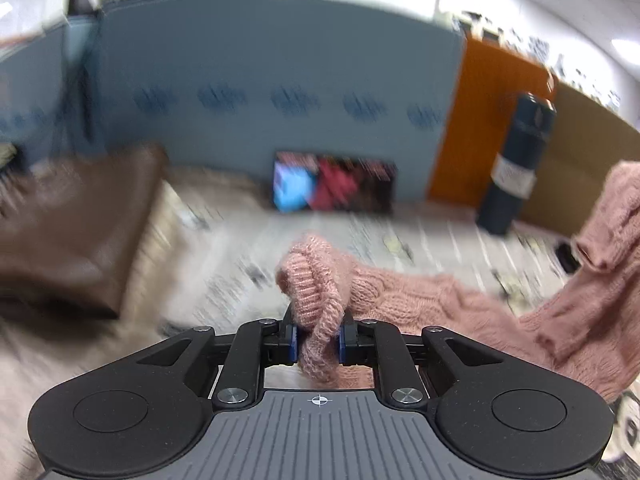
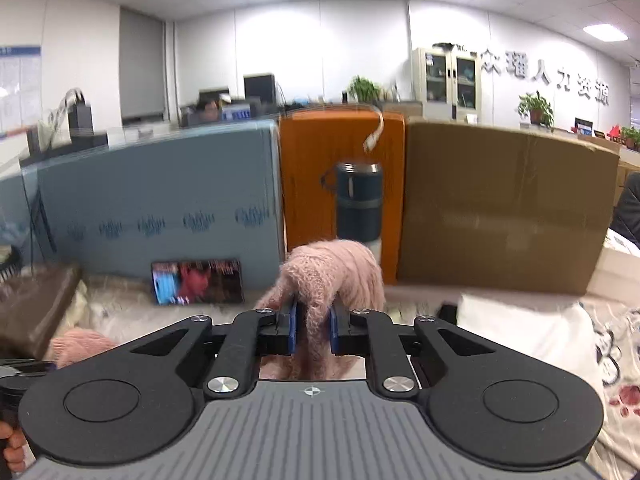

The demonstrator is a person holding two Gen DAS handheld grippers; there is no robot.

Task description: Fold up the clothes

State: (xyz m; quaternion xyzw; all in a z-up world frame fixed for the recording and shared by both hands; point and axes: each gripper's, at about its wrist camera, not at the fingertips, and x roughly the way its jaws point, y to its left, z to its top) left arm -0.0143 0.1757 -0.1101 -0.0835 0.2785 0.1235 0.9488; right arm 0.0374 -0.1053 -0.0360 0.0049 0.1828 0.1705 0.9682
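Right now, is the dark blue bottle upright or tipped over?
Upright: the dark blue bottle stands with its lid on top, before the orange panel.

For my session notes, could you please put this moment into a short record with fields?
garment: pink knitted sweater, partly lifted off the patterned bed sheet
left hand-held gripper: shut on a bunched fold of the sweater
right hand-held gripper: shut on another fold of the same sweater
behind: dark blue flask upright before an orange panel; cardboard box beside it
image: left wrist view blurred
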